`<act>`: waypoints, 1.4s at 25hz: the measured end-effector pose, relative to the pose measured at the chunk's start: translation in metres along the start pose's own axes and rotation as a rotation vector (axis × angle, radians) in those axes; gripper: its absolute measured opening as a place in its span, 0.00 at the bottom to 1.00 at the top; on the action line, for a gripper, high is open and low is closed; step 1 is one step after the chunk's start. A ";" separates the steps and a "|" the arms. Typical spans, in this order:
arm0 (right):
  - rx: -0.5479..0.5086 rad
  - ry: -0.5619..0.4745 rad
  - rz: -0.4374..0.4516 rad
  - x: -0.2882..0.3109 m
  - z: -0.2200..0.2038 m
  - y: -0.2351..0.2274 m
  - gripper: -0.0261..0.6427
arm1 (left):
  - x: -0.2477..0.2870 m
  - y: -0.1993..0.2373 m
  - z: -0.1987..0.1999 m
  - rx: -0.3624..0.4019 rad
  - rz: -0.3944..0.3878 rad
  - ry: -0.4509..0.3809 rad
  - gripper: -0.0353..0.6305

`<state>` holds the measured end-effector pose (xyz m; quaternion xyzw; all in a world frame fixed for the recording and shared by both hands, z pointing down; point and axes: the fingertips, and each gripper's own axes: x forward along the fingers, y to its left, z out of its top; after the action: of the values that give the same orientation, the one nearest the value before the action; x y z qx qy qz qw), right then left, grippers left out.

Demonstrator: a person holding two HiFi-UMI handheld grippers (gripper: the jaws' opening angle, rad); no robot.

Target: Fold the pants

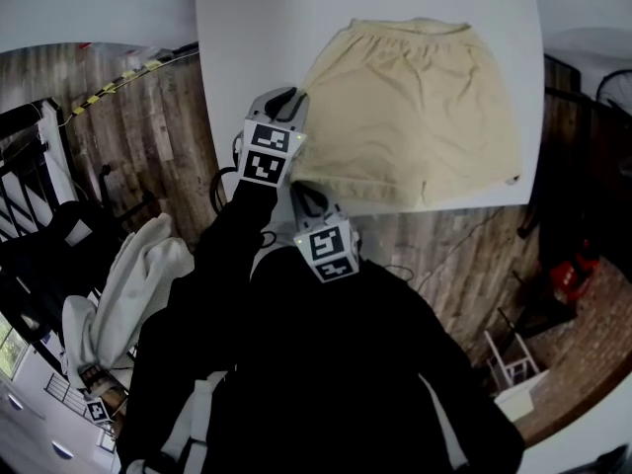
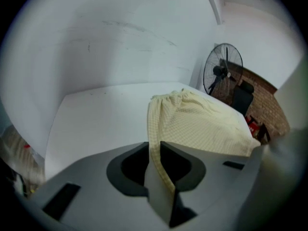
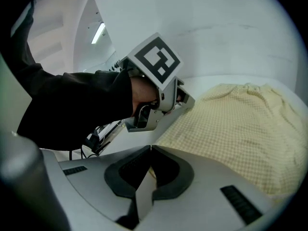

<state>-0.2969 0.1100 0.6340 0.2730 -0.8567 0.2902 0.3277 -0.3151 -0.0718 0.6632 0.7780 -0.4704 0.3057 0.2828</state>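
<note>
While one pair of pale yellow pants (image 1: 415,107) lies flat on the one white table (image 1: 257,28), two grippers hold it: the left gripper (image 2: 154,150) pinches its side edge, and the right gripper (image 3: 150,153), nearly closed, nips the hem.

Black sleeves (image 1: 225,265), black-white marker cubes (image 1: 265,156)

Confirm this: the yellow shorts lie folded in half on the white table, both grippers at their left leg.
Wrong: the head view shows the shorts spread flat, unfolded, on the white table, left gripper and right gripper at that leg.
</note>
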 end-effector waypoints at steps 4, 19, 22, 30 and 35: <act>0.007 -0.026 -0.007 -0.009 0.004 -0.005 0.05 | 0.007 -0.002 -0.006 0.050 0.043 0.087 0.15; 0.080 -0.176 -0.044 -0.079 0.029 -0.040 0.05 | -0.023 -0.025 0.039 -0.055 0.037 0.002 0.06; 0.086 -0.206 -0.055 -0.098 0.030 -0.048 0.05 | -0.030 -0.038 0.054 -0.056 0.041 -0.024 0.06; 0.107 -0.289 -0.076 -0.140 0.041 -0.072 0.05 | -0.039 -0.066 0.091 -0.072 0.047 -0.089 0.06; 0.129 -0.344 -0.080 -0.168 0.049 -0.091 0.05 | -0.042 -0.084 0.117 -0.101 0.030 -0.138 0.06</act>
<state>-0.1499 0.0619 0.5116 0.3732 -0.8680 0.2805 0.1695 -0.2299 -0.1000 0.5432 0.7747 -0.5153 0.2315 0.2841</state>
